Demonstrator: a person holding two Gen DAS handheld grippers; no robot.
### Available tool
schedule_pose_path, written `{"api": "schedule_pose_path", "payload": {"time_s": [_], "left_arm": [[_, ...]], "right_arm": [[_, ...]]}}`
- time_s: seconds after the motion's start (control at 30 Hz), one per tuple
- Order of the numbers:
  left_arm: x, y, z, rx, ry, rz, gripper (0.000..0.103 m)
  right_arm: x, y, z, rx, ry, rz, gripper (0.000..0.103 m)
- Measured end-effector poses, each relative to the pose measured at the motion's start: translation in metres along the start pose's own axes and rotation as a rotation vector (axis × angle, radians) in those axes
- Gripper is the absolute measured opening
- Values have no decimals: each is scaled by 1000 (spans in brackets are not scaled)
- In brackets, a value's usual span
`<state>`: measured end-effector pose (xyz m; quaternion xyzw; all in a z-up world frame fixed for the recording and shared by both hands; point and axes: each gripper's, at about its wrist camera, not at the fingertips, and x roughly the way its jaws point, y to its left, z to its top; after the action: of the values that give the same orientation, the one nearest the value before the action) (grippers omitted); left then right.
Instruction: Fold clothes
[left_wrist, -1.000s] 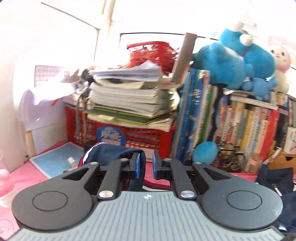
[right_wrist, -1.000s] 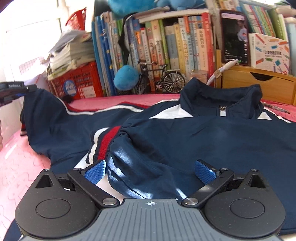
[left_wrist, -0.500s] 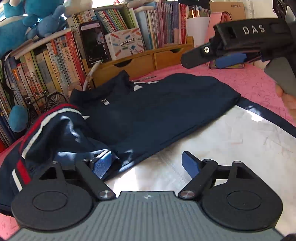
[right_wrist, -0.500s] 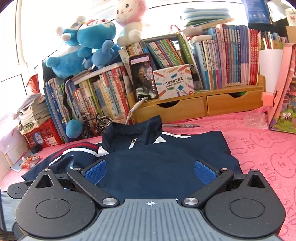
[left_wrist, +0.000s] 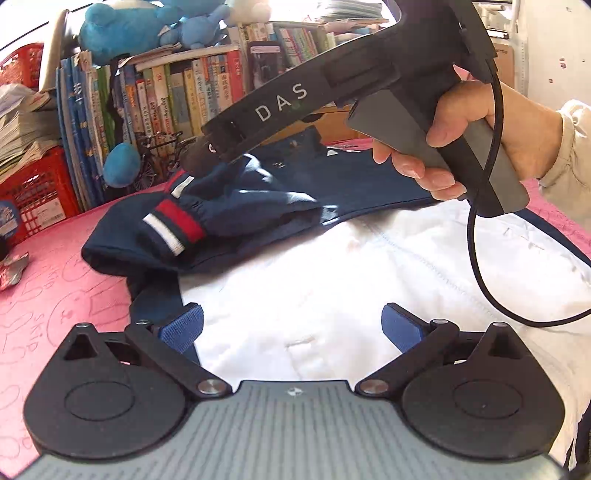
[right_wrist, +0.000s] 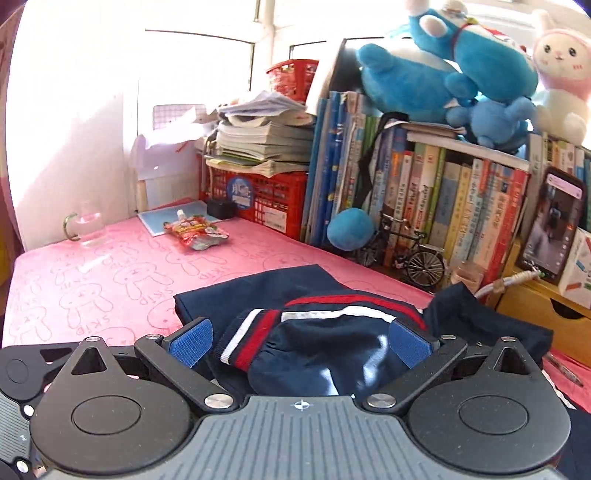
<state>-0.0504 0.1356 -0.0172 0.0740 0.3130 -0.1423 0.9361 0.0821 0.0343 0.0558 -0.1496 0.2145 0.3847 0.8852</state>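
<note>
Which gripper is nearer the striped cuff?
Right. The right gripper hangs right over the striped cuff, which lies between its open fingers. The left gripper, jaws opening, sits back over the white lining, the cuff well ahead of it.

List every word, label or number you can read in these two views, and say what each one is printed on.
"DAS": white letters on the side of the right claw's black body.
"SKIP": repeated beside the rabbit outlines on the pink mat.
Book spines: printed titles, too small and blurred to read.
Round blue label on the red crate: white characters, not legible.
Phone screen and snack pouch: print too blurred to read.
</note>
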Motion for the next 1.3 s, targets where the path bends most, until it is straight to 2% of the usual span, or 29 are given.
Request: {"api": "schedule_pose_path", "payload": {"time_s": [0.07, 0.13, 0.17, 0.2, 0.23, 0.27, 0.3, 0.37, 0.47, 0.5, 0.53, 0.57, 0.63, 0.67, 0.7, 0.8, 0.87, 0.93, 1.0, 1.03, 1.07, 1.1, 1.13, 1.17, 1.23, 1.3], "left_arm": [[3, 18, -10, -75, 34, 31, 103], [5, 33, -15, -168, 32, 2, 103], [3, 37, -15, -188, 13, -1, 103], [4, 38, -15, -193, 11, 6, 103], [6, 38, -15, -192, 23, 12, 103], [6, 37, -15, -184, 22, 16, 103], [6, 36, -14, -177, 22, 19, 103], [7, 34, -14, -160, 28, 29, 103], [8, 32, -14, -153, 29, 34, 103], [8, 32, -14, -155, 28, 35, 103], [8, 32, -15, -159, 28, 33, 103], [9, 32, -15, -162, 27, 32, 103], [8, 32, -15, -163, 27, 33, 103], [8, 32, -15, -162, 28, 34, 103], [8, 31, -15, -162, 28, 35, 103], [9, 31, -15, -164, 29, 40, 103], [9, 31, -15, -164, 29, 44, 103], [9, 31, -15, -162, 30, 46, 103], [9, 30, -15, -161, 30, 48, 103], [9, 30, -15, -160, 30, 48, 103], [9, 30, -15, -160, 30, 49, 103], [9, 30, -15, -161, 29, 50, 103], [9, 31, -15, -161, 29, 51, 103], [8, 31, -15, -163, 28, 53, 103], [8, 31, -15, -165, 27, 58, 103], [8, 32, -14, -168, 27, 61, 103]], "right_arm": [[30, 19, -2, -60, 47, -48, 103], [55, 32, -6, -104, 104, -84, 103], [59, 31, -10, -96, 115, -98, 97], [63, 30, -14, -88, 125, -112, 88], [64, 26, -18, -58, 128, -121, 56], [56, 13, -17, 34, 106, -114, 33], [48, 0, -18, 124, 81, -119, 29], [27, -31, -19, 277, 20, -207, 28], [-6, -72, -33, 450, -41, -475, 27], [-17, -85, -38, 508, -62, -565, 31], [-29, -99, -44, 573, -83, -643, 40], [-42, -111, -52, 644, -100, -672, 55], [-59, -121, -66, 681, -111, -637, 73], [-64, -124, -70, 683, -112, -616, 76], [-62, -116, -69, 618, -96, -584, 78], [-38, -67, -49, 244, -38, -478, 90], [-17, -38, -37, 88, -27, -418, 99], [7, -19, -21, 37, -6, -352, 103], [42, -21, -10, 49, 82, -308, 103], [57, -23, -8, 52, 139, -314, 101], [71, -27, -8, 69, 188, -327, 90], [70, -35, -8, 124, 185, -322, 77], [70, -42, -9, 179, 183, -316, 44], [66, -52, -11, 252, 165, -315, 29], [28, -76, -19, 445, 37, -340, 29], [-10, -92, -32, 536, -78, -380, 29]]}}
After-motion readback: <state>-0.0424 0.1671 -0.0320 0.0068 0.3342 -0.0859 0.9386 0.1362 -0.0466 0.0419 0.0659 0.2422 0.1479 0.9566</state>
